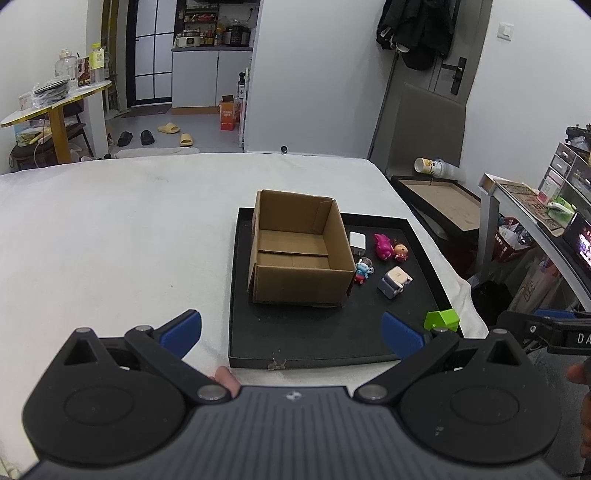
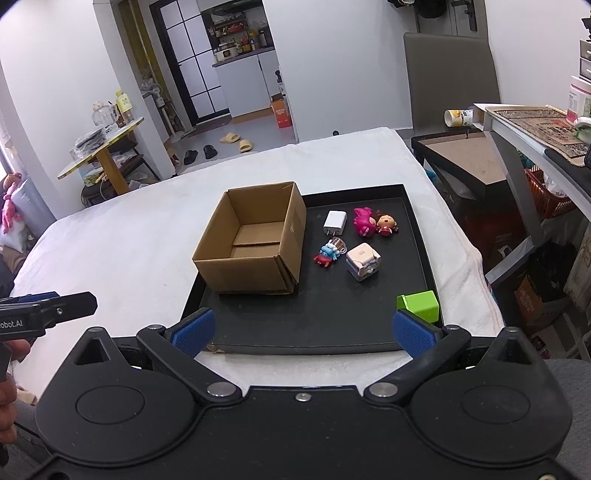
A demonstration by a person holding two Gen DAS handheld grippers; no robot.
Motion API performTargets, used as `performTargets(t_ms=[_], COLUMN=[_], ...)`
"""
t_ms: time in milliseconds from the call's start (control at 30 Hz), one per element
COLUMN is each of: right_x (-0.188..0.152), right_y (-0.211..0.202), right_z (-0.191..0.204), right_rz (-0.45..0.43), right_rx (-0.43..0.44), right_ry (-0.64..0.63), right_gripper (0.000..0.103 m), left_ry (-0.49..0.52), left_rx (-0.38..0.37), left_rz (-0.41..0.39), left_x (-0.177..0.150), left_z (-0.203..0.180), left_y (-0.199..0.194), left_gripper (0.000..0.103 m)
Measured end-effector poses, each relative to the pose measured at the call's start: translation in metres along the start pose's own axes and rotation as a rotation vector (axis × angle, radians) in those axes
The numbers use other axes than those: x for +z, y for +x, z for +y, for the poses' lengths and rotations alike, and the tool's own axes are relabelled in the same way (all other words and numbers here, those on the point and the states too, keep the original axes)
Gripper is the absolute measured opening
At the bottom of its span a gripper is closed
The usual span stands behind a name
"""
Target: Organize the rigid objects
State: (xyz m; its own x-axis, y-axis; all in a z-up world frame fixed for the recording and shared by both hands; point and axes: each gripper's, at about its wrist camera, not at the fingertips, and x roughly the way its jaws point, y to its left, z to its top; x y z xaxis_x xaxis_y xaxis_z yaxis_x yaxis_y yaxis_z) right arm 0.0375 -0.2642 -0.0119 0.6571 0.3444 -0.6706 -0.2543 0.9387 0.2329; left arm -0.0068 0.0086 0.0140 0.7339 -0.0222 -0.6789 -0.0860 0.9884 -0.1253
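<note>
I see one white-covered worktop [image 2: 129, 240], one black rectangular tray [image 2: 325, 328], one empty brown cardboard box [image 2: 255, 247] on its left, six small items right: green block [image 2: 421, 304], cube [image 2: 362, 262], charger [image 2: 334, 222], three figurines [image 2: 364, 220]. Left gripper [image 1: 291, 332] and right gripper [image 2: 303, 330] both released, empty.

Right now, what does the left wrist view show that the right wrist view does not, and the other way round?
Only the left wrist view: dark jackets hanging on the wall and a white wall switch.
Only the right wrist view: a pink plush toy at the far left edge.
Both: the open brown cardboard box on the flat black tray, six small objects beside it, including the green plastic block, and wide-open jaws.
</note>
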Motion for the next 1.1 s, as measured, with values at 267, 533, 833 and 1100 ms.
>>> performTargets(t_ms=[267, 533, 833, 1100], right_x=[0.001, 0.006, 0.011, 0.018], right_y=[0.007, 0.02, 0.034, 0.05], right_z=[-0.004, -0.012, -0.021, -0.036], right_rz=[0.008, 0.017, 0.029, 0.031], right_rx=[-0.005, -0.021, -0.028, -0.061], right_ry=[0.008, 0.016, 0.053, 0.098], right_gripper=[0.103, 0.103, 0.103, 0.103], left_ry=[-0.024, -0.05, -0.064, -0.089], left_rx=[0.02, 0.005, 0.007, -0.017], left_rz=[-0.004, -0.005, -0.002, 0.006], left_x=[0.007, 0.013, 0.019, 0.032], left_z=[0.008, 0.016, 0.02, 0.02], left_y=[0.012, 0.027, 0.046, 0.07], left_gripper=[0.103, 0.103, 0.101, 0.091])
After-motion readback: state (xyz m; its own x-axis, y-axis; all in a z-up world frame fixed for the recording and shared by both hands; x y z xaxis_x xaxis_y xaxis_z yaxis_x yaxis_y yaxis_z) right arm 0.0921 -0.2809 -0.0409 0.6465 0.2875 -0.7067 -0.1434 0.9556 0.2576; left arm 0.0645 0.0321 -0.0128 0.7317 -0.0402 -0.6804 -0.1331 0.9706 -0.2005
